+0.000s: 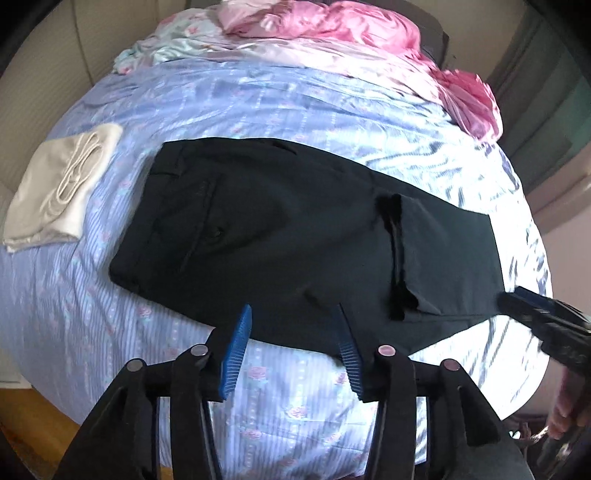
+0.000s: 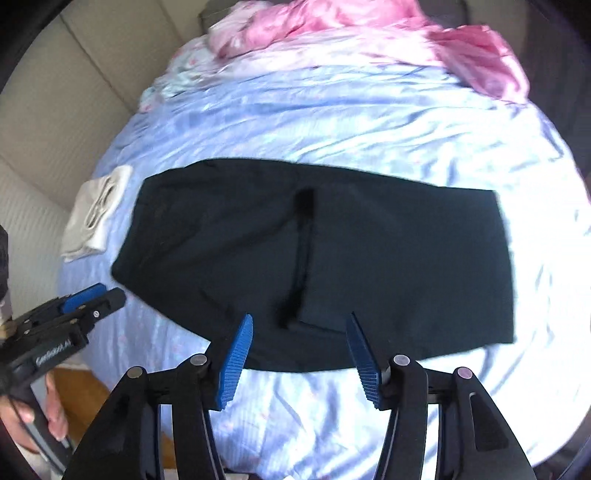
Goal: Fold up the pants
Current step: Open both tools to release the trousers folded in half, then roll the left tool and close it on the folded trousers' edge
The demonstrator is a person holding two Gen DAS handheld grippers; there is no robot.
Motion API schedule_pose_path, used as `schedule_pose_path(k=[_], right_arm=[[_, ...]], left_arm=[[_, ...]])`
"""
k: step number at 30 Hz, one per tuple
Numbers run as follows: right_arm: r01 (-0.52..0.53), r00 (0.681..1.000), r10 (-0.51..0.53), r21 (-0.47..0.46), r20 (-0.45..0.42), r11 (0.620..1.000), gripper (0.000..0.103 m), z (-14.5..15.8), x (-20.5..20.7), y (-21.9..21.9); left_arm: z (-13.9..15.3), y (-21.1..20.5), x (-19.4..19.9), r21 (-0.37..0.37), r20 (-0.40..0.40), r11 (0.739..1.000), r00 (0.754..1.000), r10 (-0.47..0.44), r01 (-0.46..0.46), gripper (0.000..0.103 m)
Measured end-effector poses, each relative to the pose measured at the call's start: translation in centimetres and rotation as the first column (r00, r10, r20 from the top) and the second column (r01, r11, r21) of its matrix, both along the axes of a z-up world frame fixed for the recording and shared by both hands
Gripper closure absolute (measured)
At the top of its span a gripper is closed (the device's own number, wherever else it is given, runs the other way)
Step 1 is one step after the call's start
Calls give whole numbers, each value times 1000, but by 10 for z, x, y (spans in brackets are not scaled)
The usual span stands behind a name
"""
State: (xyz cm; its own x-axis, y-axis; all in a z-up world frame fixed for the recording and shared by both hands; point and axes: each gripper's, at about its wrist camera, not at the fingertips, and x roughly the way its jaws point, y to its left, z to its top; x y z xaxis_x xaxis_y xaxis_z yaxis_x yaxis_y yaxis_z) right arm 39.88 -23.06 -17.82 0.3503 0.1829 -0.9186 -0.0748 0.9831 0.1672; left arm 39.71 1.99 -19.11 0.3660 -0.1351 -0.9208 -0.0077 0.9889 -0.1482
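The bed (image 2: 369, 122) has lots of open sheet past the black pants (image 2: 388, 266), up to the pink blanket (image 2: 332, 22) heaped at the far end. A folded white cloth (image 2: 96, 214) lies just beside the pants on the left. A strip of sheet near the front edge is free too.

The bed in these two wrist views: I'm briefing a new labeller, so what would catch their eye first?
The black pants lie folded flat across the middle of the blue floral bedsheet. A folded white garment sits just beyond their waistband end, and a crumpled pink blanket is heaped at the far end. Both grippers hover open over the pants' near edge, holding nothing.
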Motion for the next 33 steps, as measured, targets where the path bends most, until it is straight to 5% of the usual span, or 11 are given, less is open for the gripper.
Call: schedule_pose_path(k=[5, 11, 17, 23, 28, 33], right_arm=[[45, 999, -45, -20, 28, 999, 37, 23, 2, 13], [-101, 994, 102, -55, 32, 993, 37, 24, 20, 89], [-199, 979, 202, -78, 29, 977, 37, 13, 49, 158], [-261, 965, 263, -90, 14, 961, 37, -17, 81, 220], [-288, 957, 288, -105, -23, 952, 37, -46, 99, 250], [-297, 954, 290, -119, -77, 947, 37, -69, 110, 263]], left_arm=[[-5, 39, -5, -15, 23, 999, 999, 32, -32, 41], [7, 87, 3, 40, 130, 999, 991, -36, 31, 23], [-14, 140, 38, 16, 132, 993, 985, -115, 114, 22], [-59, 202, 42, -141, 51, 988, 997, 65, -57, 22], [-100, 232, 17, -402, -26, 871, 955, 296, -281, 23], [-140, 237, 8, -540, -115, 732, 898, 424, -415, 23]])
